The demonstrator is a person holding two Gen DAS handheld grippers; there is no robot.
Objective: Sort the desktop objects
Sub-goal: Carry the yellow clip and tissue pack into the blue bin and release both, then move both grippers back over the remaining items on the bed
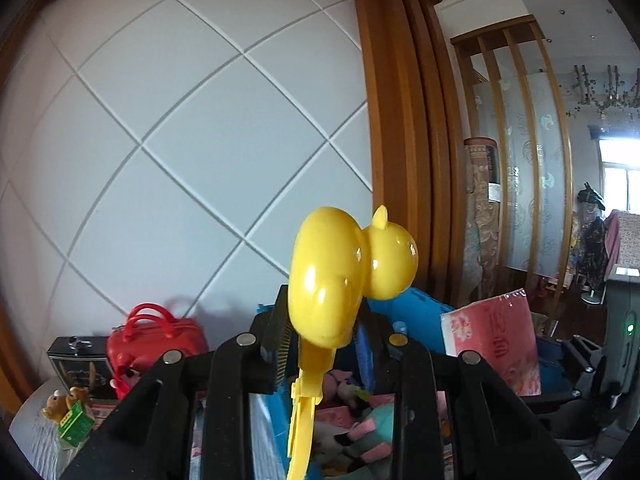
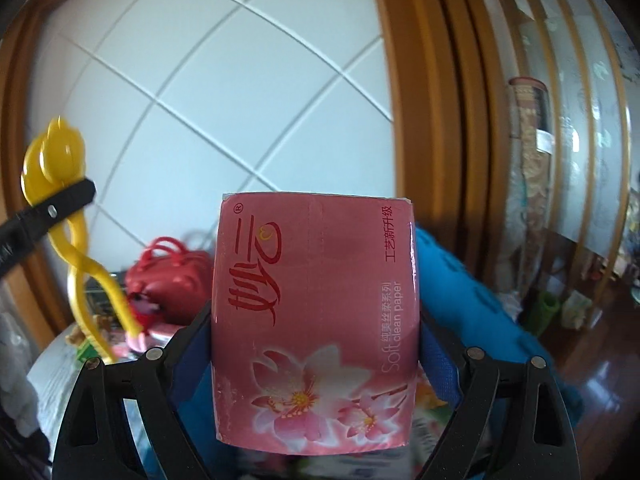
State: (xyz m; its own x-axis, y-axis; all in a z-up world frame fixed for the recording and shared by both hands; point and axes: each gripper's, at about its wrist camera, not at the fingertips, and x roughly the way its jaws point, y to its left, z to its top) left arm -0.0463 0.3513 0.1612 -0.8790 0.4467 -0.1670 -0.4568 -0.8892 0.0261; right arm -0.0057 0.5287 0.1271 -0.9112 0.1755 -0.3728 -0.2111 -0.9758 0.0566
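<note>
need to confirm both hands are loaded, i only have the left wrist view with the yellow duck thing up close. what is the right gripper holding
Observer: The right gripper is clamped on a pink tissue pack, held upright.
Operator: any text on it
Observer: It reads "Soft clean paper", with pink flowers printed low on the front.
Operator: can you see the duck toy's whole shape
Observer: From the right wrist, the yellow duck toy has two long looping handles hanging below the left gripper's finger.

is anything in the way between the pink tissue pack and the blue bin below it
Nothing visible blocks it. The right gripper holds the pink tissue pack up in the air with the blue bin right behind and below it. The yellow duck tongs in the left gripper are off to the side.
</note>
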